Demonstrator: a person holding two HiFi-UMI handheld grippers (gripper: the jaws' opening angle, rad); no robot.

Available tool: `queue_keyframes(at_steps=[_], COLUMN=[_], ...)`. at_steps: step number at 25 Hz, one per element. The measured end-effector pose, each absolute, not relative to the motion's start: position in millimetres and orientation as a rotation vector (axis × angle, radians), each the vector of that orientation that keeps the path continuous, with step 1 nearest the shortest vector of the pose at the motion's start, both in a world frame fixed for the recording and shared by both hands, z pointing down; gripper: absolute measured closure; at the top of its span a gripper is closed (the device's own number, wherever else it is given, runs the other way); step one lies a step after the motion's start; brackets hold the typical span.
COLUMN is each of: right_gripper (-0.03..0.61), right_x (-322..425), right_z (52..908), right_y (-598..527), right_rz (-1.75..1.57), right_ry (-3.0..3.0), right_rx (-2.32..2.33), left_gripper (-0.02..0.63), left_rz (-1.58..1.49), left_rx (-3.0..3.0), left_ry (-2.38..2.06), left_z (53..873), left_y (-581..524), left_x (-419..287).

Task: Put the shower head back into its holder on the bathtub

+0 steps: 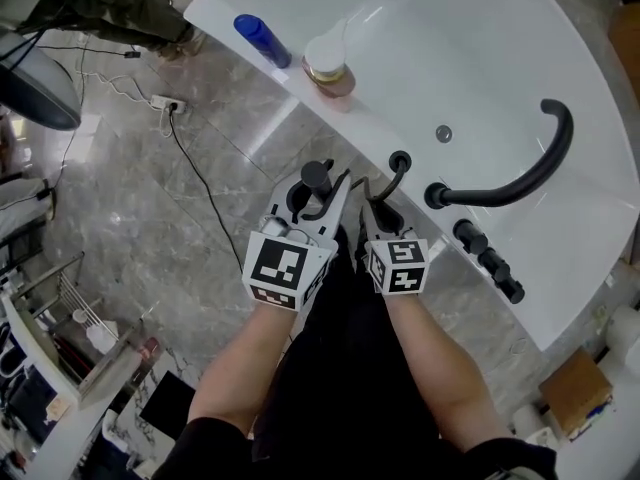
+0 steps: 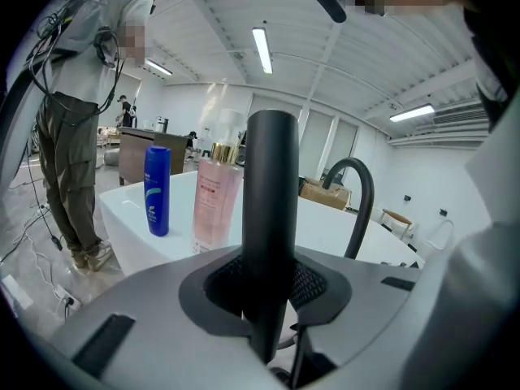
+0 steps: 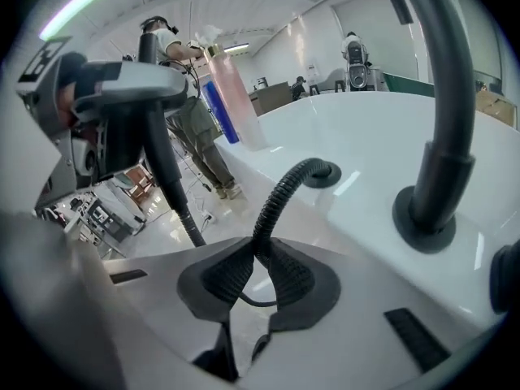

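The black stick-shaped shower head (image 2: 270, 218) stands upright between the pads of my left gripper (image 2: 268, 295), which is shut on it. In the head view that gripper (image 1: 318, 186) hovers just off the rim of the white bathtub (image 1: 420, 28), left of the round black holder (image 1: 400, 160). The ribbed black hose (image 3: 280, 193) runs out of the holder (image 3: 329, 171) and down between the pads of my right gripper (image 3: 258, 270), which pinch it. The right gripper (image 1: 372, 208) sits close beside the left one, below the holder.
A curved black faucet (image 1: 520, 180) and black knobs (image 1: 488, 260) stand on the rim to the right. A blue bottle (image 1: 262, 40) and a pink pump bottle (image 1: 328, 66) stand on the rim to the left. A person (image 2: 81, 96) stands by the tub; a cable and power strip (image 1: 165, 103) lie on the floor.
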State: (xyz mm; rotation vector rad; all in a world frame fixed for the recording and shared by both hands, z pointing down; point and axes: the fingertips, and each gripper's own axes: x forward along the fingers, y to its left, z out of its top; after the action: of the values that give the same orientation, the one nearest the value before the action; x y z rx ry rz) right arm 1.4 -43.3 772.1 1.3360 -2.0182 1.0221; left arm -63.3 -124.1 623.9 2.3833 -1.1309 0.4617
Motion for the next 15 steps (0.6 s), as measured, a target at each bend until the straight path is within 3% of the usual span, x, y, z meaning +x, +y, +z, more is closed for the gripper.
queue_keyframes(at_steps=[7,15], right_gripper=[0.509,0.509], right_x=[12,10], right_z=[713,729], right_y=[-56,-39], right_rz=[1.210,1.438], right_ry=[-2.008,-1.898], right_rx=[1.281,1.204], left_gripper=[0.505,0.505], left_rz=[0.368,0.355], left_rx=[2.418,2.455], left_ry=[-1.164,-1.181], left_z=[545,506], left_y=[-141,-152], left_x=[-61,-54])
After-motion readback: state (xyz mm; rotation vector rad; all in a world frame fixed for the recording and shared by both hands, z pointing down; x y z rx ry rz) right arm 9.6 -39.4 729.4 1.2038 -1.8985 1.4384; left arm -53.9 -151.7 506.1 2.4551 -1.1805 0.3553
